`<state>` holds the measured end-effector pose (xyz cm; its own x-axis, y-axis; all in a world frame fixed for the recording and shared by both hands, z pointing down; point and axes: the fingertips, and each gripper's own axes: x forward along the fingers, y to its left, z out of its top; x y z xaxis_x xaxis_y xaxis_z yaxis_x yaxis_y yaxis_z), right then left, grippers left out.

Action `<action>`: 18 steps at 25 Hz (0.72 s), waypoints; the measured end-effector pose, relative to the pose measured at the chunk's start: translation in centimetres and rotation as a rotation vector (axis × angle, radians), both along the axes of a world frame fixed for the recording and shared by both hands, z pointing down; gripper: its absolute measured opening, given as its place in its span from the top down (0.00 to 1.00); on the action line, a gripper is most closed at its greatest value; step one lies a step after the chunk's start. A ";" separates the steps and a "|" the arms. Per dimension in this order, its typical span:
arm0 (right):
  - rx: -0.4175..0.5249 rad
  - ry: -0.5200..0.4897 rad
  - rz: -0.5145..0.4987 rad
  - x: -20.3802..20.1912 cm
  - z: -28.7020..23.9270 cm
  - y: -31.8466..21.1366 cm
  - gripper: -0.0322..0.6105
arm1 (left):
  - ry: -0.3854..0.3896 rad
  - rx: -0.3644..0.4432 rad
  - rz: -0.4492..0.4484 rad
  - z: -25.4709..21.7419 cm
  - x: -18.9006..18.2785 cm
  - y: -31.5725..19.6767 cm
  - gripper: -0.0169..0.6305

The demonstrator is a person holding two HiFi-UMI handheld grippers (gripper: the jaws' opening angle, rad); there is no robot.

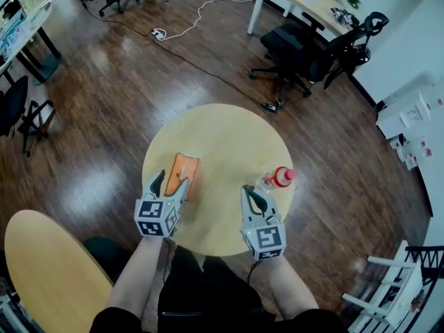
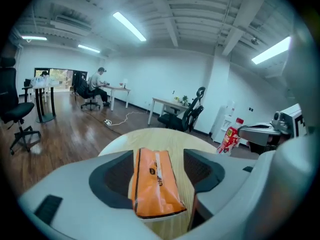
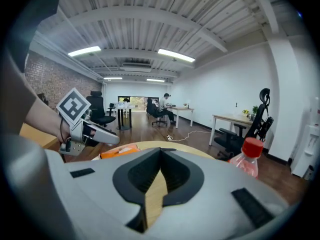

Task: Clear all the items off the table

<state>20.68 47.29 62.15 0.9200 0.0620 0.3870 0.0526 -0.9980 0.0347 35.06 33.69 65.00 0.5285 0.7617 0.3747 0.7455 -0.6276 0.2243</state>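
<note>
On the round pale wooden counter (image 1: 229, 134), left tool (image 1: 172, 181) sits parted around a flat orange plastic packet (image 2: 154, 181); right tool (image 3: 159, 153) is closed, empty, beside a red-capped clear bottle (image 1: 278, 178).

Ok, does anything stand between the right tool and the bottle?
Nothing visible does. The right tool is shut over bare table, and the bottle stands just ahead to its right. The packet lies off by the left tool, out of that path.
</note>
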 end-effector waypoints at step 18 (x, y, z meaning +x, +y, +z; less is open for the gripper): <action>0.061 0.370 -0.072 -0.2 -14.6 0.2 0.95 | 0.368 -0.327 -0.124 -20.3 -4.4 -6.3 0.97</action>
